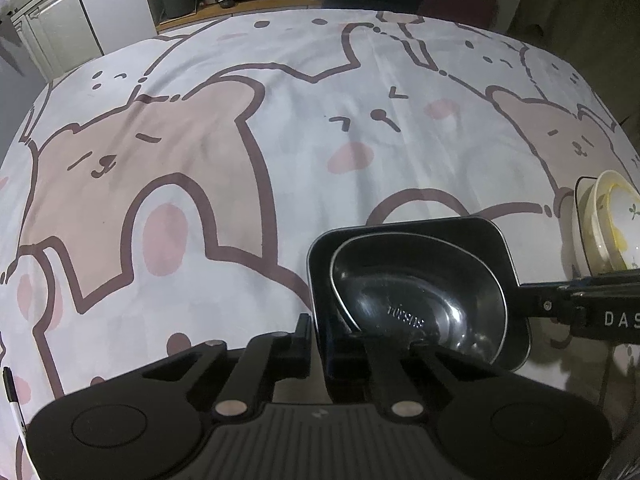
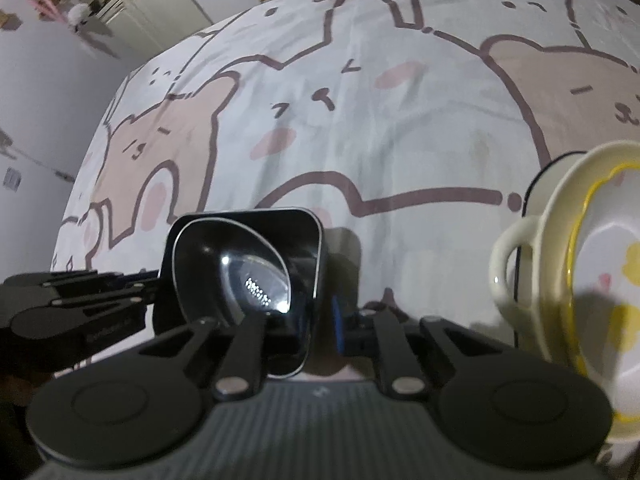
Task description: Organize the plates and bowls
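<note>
Two grippers (image 1: 320, 344) (image 2: 320, 320) on one black dish (image 1: 496, 248).

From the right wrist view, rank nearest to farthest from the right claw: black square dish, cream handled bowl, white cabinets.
1. Black square dish, gripped at its right rim by the right claw.
2. Cream handled bowl, right side.
3. White cabinets, far upper left, beyond the table.

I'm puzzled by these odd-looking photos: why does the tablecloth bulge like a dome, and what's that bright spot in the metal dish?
Left wrist view: the fisheye lens bends the tablecloth; the room is dim and the steel dish stays sharp. Right wrist view: lamp glare glints in the steel dish, and the picture is slightly blurred.
</note>
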`<action>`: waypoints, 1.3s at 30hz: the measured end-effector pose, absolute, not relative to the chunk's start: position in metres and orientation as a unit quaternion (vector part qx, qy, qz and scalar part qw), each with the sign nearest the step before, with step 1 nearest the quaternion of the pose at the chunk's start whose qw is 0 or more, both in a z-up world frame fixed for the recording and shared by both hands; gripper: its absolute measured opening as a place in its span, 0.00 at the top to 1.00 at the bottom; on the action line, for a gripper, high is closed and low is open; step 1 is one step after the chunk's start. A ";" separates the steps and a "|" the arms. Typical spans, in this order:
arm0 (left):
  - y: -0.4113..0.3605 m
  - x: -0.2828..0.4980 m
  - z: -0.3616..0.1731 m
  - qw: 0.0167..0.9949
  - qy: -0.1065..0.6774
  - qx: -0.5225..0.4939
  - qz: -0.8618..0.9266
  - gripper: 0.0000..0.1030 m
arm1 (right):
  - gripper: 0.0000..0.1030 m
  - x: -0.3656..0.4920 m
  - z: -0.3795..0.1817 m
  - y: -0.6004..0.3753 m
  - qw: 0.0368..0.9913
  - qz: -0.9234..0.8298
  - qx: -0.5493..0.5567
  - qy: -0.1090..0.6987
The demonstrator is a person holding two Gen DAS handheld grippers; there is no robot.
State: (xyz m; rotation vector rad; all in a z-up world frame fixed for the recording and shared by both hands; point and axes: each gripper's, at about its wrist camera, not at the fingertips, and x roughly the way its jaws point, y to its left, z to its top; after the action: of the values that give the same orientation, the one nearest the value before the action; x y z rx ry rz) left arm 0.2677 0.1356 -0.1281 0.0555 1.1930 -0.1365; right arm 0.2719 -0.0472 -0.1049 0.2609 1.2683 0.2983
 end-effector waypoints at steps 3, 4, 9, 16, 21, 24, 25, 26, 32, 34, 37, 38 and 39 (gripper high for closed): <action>0.135 0.270 -0.130 0.823 0.563 0.028 -0.064 0.94 | 0.86 0.273 -0.111 -0.047 0.783 0.129 0.132 0.594; 0.135 0.270 -0.131 0.823 0.564 0.028 -0.064 0.95 | 0.87 0.274 -0.112 -0.046 0.783 0.129 0.133 0.594; 0.136 0.270 -0.130 0.823 0.564 0.024 -0.064 0.95 | 0.93 0.276 -0.113 -0.043 0.782 0.138 0.132 0.593; 0.141 0.265 -0.127 0.825 0.561 -0.005 -0.065 0.95 | 0.95 0.277 -0.112 -0.043 0.786 0.139 0.128 0.589; 0.144 0.260 -0.107 0.845 0.529 -0.051 -0.062 0.95 | 0.97 0.279 -0.100 -0.048 0.802 0.144 0.130 0.565; 0.140 0.258 -0.091 0.858 0.505 -0.071 -0.060 0.95 | 0.97 0.280 -0.086 -0.053 0.817 0.151 0.125 0.542; 0.138 0.257 -0.085 0.862 0.497 -0.077 -0.060 0.94 | 0.97 0.280 -0.080 -0.055 0.823 0.155 0.121 0.533; 0.135 0.257 -0.081 0.865 0.491 -0.082 -0.060 0.94 | 0.97 0.279 -0.076 -0.058 0.828 0.158 0.119 0.525; 0.104 0.260 -0.058 0.880 0.458 -0.099 -0.072 0.94 | 0.97 0.281 -0.046 -0.088 0.848 0.165 0.119 0.489; 0.088 0.262 -0.052 0.884 0.449 -0.101 -0.083 0.94 | 0.97 0.281 -0.038 -0.104 0.855 0.160 0.120 0.479; 0.065 0.264 -0.046 0.886 0.438 -0.110 -0.105 0.93 | 0.97 0.278 -0.028 -0.131 0.863 0.151 0.124 0.467; 0.056 0.265 -0.045 0.886 0.436 -0.111 -0.112 0.92 | 0.97 0.278 -0.026 -0.139 0.864 0.147 0.127 0.464; 0.045 0.266 -0.043 0.886 0.433 -0.112 -0.121 0.92 | 0.97 0.277 -0.023 -0.147 0.866 0.142 0.130 0.461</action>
State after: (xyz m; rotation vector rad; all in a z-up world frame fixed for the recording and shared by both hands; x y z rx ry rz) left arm 0.2658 0.0454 -0.0429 -0.2326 0.9002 -0.2508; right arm 0.2774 -0.1471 -0.0230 0.2725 0.9650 0.2974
